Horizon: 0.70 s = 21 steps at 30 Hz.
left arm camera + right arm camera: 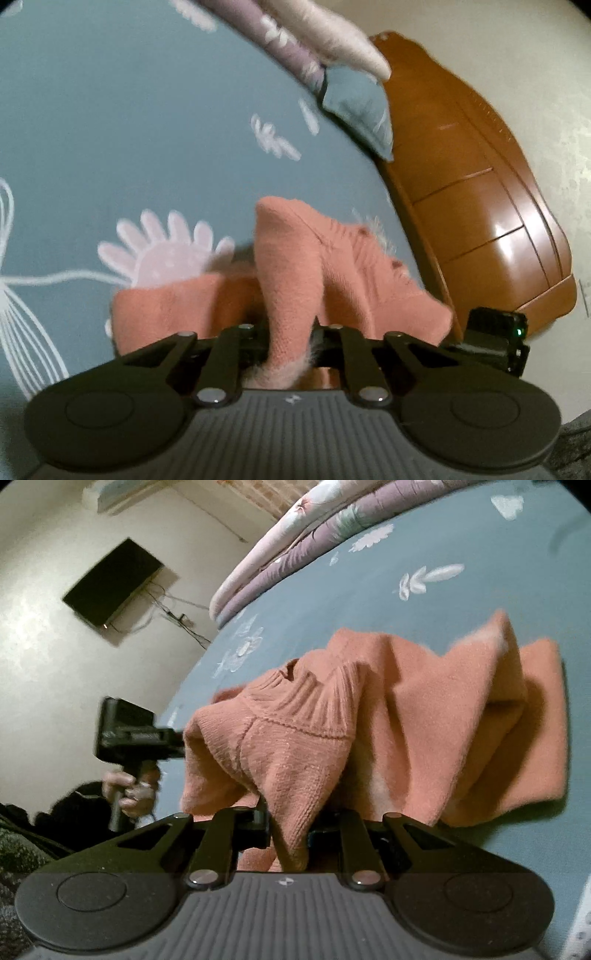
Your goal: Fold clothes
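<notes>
- In the left wrist view, the fingers of the left gripper (pixel 288 336) are closed on a pinch of the salmon-pink knitted sweater (pixel 295 266); a fluffy pale edge of the knit is seen squeezed out below the grip, so the hold is judged to be on a hem or a lined edge.
- In the right wrist view, the fingers of the right gripper (pixel 290 823) are clamped on another fold of the same sweater (pixel 388 720), just below its ribbed collar (pixel 317 701); the two grips are judged to be set apart so that the cloth can be spread or carried over in one piece.
- The sweater is held partly raised; its far part is draped in loose ridges and rests on the blue flower-printed bed sheet (pixel 129 110); no neat fold is shown, so the stage of the folding cannot be settled.
- The left gripper's body (pixel 125 734) is seen held in a hand (pixel 129 786) at the bed's edge.
- A rolled quilt (pixel 295 546) lies beyond the sweater; a wooden headboard (pixel 480 184) stands beside the bed; a dark wall screen (pixel 114 587) is hung further off.
</notes>
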Tool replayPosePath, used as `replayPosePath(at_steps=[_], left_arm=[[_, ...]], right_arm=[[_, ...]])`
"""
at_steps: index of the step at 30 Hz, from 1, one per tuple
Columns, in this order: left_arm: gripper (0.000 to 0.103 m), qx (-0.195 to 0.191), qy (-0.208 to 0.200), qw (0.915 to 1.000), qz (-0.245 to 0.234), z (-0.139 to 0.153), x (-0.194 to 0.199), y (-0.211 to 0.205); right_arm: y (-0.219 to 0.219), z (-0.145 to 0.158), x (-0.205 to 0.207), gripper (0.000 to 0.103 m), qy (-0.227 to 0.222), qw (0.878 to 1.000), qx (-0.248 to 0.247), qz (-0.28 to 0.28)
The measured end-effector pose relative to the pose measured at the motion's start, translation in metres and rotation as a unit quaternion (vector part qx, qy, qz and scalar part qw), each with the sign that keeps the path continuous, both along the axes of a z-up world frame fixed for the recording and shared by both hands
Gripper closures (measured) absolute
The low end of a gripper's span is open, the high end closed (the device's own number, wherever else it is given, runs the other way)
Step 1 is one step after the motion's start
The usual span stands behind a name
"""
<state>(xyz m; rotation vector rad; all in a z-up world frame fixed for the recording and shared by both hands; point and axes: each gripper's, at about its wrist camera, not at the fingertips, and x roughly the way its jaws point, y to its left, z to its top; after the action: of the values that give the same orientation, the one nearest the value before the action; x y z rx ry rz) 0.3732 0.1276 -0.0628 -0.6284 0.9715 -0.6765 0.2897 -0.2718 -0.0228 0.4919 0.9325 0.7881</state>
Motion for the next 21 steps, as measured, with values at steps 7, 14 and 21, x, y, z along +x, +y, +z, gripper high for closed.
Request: replayPosePath(at_steps=[7,14,21], left_arm=[[0.093,0.067,-0.066,0.9956,0.006,0.044,0.01,-0.004],[0.093,0.11,-0.114,0.9871,0.022,0.071,0.043,-0.011],[0.094,0.137,-0.141,0.9792,0.05,0.082,0.091,-0.009]], right_arm=[[0.01,0.057,0.019,0.085,-0.074,0.99,-0.119,0.0],[0.015,0.077,0.067,0.085,-0.12,0.967,-0.226,-0.006],[0.033,0.087,0.134,0.085,-0.148,0.944,-0.294,-0.016]])
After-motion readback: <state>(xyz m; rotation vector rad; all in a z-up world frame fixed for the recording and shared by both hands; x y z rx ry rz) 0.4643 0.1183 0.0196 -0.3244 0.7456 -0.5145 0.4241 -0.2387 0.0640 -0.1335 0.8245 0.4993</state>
